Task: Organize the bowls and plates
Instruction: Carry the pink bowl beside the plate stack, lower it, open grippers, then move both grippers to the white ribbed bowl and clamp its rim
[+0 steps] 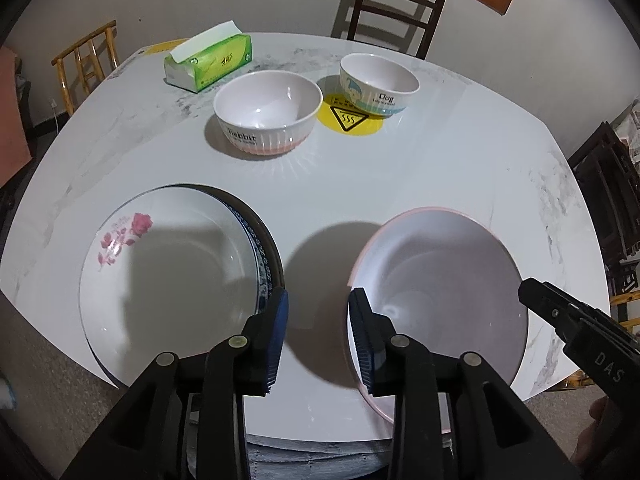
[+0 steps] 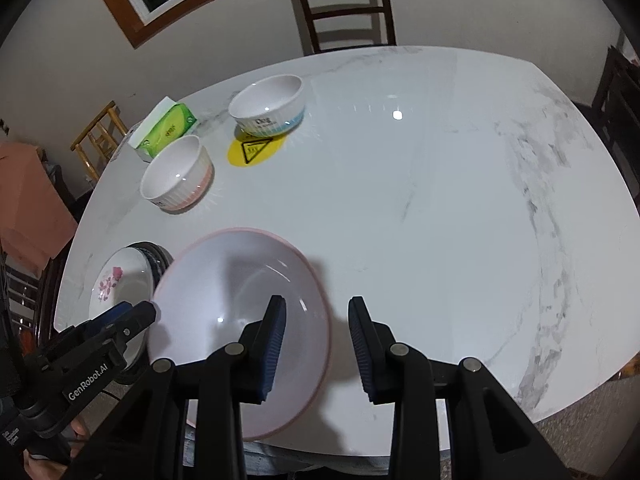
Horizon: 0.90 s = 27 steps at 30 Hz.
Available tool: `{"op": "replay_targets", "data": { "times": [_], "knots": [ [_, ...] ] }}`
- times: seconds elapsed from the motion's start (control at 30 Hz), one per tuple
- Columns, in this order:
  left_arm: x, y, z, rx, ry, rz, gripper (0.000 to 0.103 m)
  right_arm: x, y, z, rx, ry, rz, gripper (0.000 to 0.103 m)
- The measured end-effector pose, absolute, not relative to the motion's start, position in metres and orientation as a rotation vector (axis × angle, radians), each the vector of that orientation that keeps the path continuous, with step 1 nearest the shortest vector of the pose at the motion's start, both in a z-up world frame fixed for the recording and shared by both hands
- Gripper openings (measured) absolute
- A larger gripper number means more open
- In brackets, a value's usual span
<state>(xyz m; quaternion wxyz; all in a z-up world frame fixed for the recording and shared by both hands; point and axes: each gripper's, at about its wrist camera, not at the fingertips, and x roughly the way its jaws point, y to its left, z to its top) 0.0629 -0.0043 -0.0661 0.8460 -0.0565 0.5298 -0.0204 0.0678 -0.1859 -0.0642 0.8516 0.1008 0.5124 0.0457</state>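
Observation:
A stack of plates with a rose-patterned plate (image 1: 168, 276) on top lies at the table's near left; it also shows in the right wrist view (image 2: 120, 284). A pink-rimmed plate (image 1: 440, 288) (image 2: 240, 320) lies near the front edge. A "Rabbit" bowl (image 1: 267, 112) (image 2: 176, 176) and a "Dog" bowl (image 1: 378, 82) (image 2: 270, 106) stand farther back. My left gripper (image 1: 318, 340) is open and empty, between the plate stack and the pink-rimmed plate. My right gripper (image 2: 318, 340) is open and empty, straddling the pink-rimmed plate's right rim.
A green tissue box (image 1: 210, 62) sits at the table's far left. A yellow warning sticker (image 1: 348, 118) is under the Dog bowl. The white marble table (image 2: 440, 200) stretches to the right. Chairs (image 2: 346, 4) stand around it.

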Motion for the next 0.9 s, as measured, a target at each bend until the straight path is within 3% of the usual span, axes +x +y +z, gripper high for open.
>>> {"op": "replay_targets", "data": {
  "times": [0.9],
  "knots": [
    [0.116,0.109,-0.042,-0.229,1.073,0.089,0.031,0.135,-0.096,-0.037,0.078,1.084,0.257,0.033]
  ]
}}
